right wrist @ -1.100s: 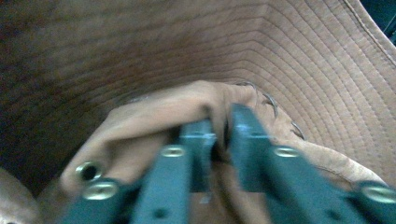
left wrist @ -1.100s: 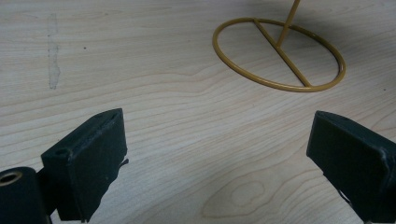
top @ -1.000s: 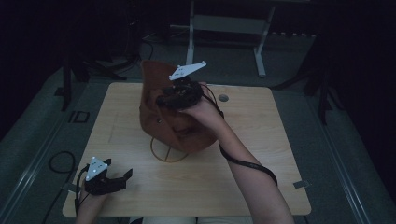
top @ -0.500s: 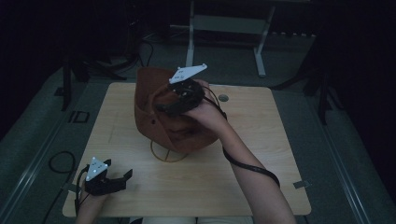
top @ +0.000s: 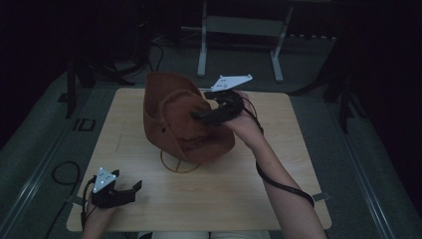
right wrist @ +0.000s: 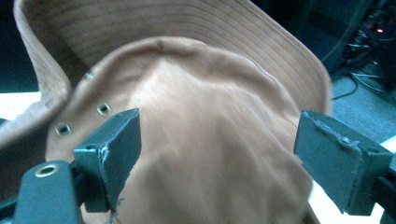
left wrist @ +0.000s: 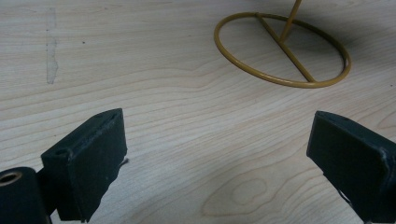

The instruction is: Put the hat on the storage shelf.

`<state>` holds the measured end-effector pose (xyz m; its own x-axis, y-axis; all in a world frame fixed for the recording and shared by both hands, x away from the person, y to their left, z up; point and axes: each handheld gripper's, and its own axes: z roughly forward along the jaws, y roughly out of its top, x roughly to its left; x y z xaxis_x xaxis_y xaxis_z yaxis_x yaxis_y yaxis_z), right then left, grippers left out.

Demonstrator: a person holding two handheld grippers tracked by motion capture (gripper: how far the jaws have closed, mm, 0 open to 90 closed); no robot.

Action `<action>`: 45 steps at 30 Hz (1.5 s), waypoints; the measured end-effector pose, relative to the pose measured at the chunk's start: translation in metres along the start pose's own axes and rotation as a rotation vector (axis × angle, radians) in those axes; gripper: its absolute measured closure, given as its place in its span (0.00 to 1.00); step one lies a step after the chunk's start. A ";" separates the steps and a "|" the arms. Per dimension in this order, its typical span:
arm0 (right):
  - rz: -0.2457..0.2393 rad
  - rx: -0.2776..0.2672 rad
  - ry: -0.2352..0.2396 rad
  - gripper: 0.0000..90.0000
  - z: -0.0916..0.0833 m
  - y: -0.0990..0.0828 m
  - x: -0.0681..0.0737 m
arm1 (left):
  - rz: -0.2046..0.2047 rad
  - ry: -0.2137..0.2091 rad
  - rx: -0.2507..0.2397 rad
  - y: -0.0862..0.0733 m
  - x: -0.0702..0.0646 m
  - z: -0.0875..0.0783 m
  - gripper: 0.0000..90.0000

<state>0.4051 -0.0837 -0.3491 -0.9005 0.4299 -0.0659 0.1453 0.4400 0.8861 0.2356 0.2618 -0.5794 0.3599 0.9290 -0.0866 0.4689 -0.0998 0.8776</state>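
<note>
A brown brimmed hat (top: 174,119) sits tilted on a thin yellow wire stand (top: 175,162) in the middle of the wooden table (top: 278,179). My right gripper (top: 204,115) is open right at the hat's crown, jaws wide apart. In the right gripper view the crown (right wrist: 210,140) lies between the jaws, with metal eyelets at the left and the brim curving up behind. My left gripper (top: 130,190) rests open near the table's front left corner. The left gripper view shows the stand's ring base (left wrist: 282,51) ahead on bare wood.
A white metal frame (top: 239,30) stands on the floor beyond the table's far edge. Cables lie on the dark floor at the left (top: 62,172). A black cable trails from my right forearm over the table's right front (top: 286,186).
The right gripper has let go of the hat and drawn slightly right. The hat has settled lower and more tilted on the stand. The left gripper has stayed put.
</note>
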 end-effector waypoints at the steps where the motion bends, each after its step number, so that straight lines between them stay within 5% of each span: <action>1: 0.010 -0.002 -0.006 0.16 -0.003 -0.004 -0.002 | 0.001 0.000 -0.002 0.000 0.000 0.000 0.06; 26: 0.179 0.014 -0.110 0.19 -0.068 -0.117 -0.041 | 0.006 0.016 -0.001 0.000 -0.003 0.001 0.06; 45: 0.243 0.076 -0.129 0.17 -0.076 -0.195 -0.034 | 0.001 0.012 -0.003 0.001 -0.004 0.000 0.06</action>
<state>0.3766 -0.2442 -0.4850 -0.7763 0.6250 0.0820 0.3853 0.3675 0.8464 0.2344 0.2578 -0.5786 0.3504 0.9332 -0.0801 0.4661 -0.0995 0.8791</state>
